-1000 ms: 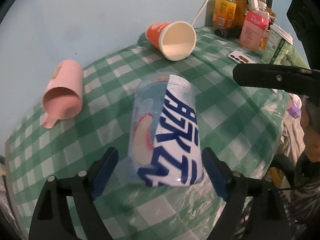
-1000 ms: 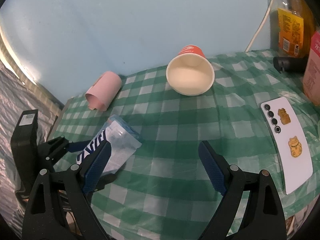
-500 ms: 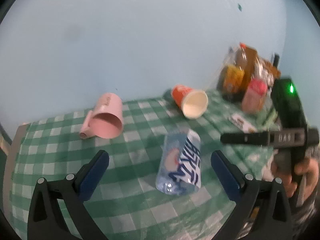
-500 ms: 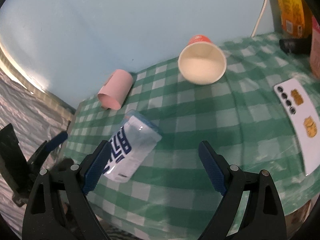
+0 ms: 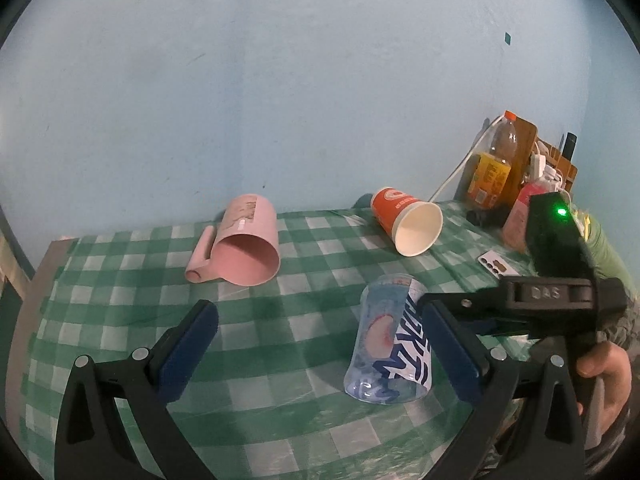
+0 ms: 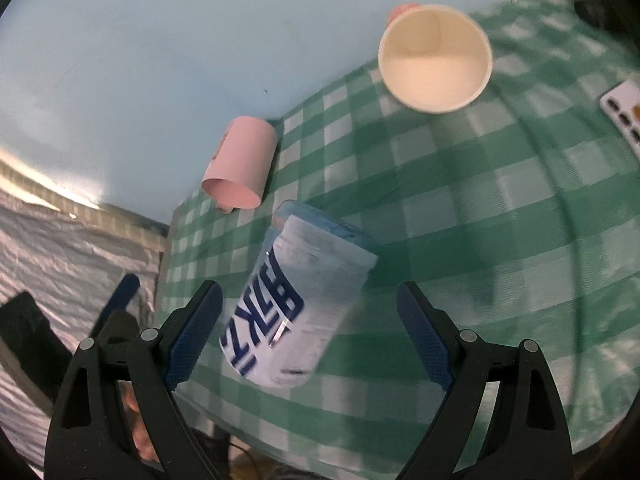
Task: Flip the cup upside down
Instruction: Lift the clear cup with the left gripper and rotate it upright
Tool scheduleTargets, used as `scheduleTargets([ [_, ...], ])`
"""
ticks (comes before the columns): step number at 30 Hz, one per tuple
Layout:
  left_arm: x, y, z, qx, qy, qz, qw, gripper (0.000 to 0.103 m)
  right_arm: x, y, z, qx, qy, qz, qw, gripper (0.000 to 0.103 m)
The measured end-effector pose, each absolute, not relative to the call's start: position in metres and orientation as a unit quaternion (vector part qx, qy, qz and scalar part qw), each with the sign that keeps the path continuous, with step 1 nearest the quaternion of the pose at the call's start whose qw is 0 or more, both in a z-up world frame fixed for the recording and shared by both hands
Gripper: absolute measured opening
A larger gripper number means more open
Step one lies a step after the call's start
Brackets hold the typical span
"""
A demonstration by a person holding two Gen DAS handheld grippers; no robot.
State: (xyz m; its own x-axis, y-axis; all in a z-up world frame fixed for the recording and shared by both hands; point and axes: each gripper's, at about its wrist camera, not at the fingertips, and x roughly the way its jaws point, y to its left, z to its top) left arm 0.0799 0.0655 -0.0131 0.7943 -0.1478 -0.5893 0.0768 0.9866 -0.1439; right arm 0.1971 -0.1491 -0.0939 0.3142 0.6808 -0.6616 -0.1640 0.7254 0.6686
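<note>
A clear plastic cup with blue lettering (image 5: 390, 340) stands mouth down on the green checked tablecloth (image 5: 280, 340); in the right wrist view the cup (image 6: 296, 304) sits between my right fingers, untouched. A pink mug (image 5: 244, 246) (image 6: 242, 164) lies on its side at the back left. An orange paper cup (image 5: 408, 220) (image 6: 436, 56) lies on its side at the back. My left gripper (image 5: 320, 344) is open and empty, back from the clear cup. My right gripper (image 6: 310, 336) is open around the clear cup; it also shows in the left wrist view (image 5: 520, 304).
Bottles (image 5: 490, 168) and a cable stand at the back right corner. A phone (image 5: 496, 266) (image 6: 622, 108) lies on the cloth at the right. The table's left edge (image 5: 36, 292) is close to the mug.
My left gripper has let go of the clear cup and pulled back and up. My right gripper has moved left and closer, so the clear cup now sits between its fingers.
</note>
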Motion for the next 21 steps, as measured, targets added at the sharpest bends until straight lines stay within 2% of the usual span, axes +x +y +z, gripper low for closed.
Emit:
scheduleTargets([
  [13, 0.081, 0.070, -0.013, -0.066, 0.318, -0.064, 0.944, 0.103, 0.226, -0.133, -0.117, 0.280, 0.548, 0.242, 0.750, 0.088],
  [14, 0.081, 0.069, -0.014, -0.064, 0.319, -0.064, 0.943, 0.103, 0.227, -0.134, -0.117, 0.281, 0.547, 0.245, 0.750, 0.085],
  [15, 0.081, 0.068, -0.014, -0.063, 0.320, -0.064, 0.943, 0.103, 0.227, -0.135, -0.117, 0.280, 0.545, 0.247, 0.750, 0.076],
  [21, 0.081, 0.068, -0.015, -0.060, 0.322, -0.063, 0.943, 0.103, 0.223, -0.142, -0.112, 0.273, 0.525, 0.274, 0.758, 0.075],
])
